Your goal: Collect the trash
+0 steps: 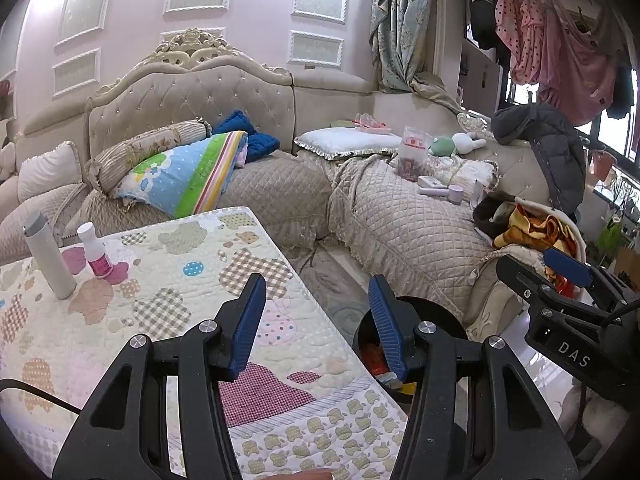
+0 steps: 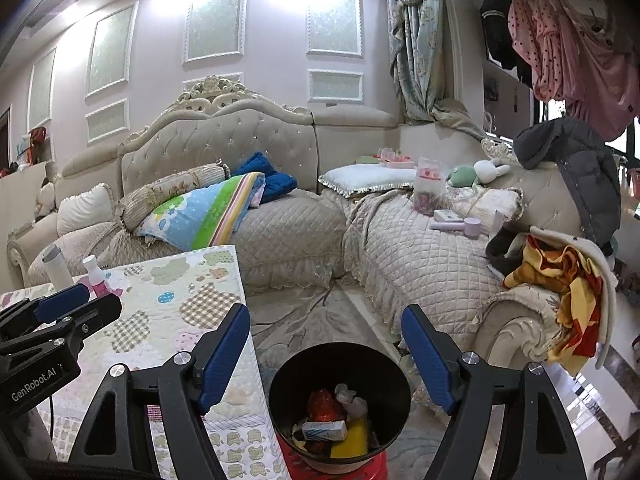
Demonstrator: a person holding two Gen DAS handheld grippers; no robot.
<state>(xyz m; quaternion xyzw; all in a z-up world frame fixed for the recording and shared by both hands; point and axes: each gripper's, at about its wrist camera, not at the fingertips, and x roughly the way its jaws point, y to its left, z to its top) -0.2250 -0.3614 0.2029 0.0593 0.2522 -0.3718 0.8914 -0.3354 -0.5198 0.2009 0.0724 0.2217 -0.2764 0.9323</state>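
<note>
A black round trash bin (image 2: 280, 392) stands on the floor beside the table, holding a red wrapper (image 2: 322, 404), a small white box (image 2: 324, 431), crumpled paper and a yellow item. My right gripper (image 2: 326, 340) is open and empty, above and in front of the bin. My left gripper (image 1: 318, 304) is open and empty over the table's right edge; the bin (image 1: 440, 312) shows partly behind its right finger. The right gripper also shows in the left wrist view (image 1: 568, 268). A white bottle (image 1: 50, 256) and a small pink bottle (image 1: 94, 252) stand on the table.
The table (image 1: 168, 312) has a quilted patchwork cover. A beige corner sofa (image 2: 288, 224) with pillows, a folded blanket (image 2: 204, 212), toys and small items runs behind. Clothes (image 2: 560, 272) lie on the sofa arm at right. A rug covers the floor.
</note>
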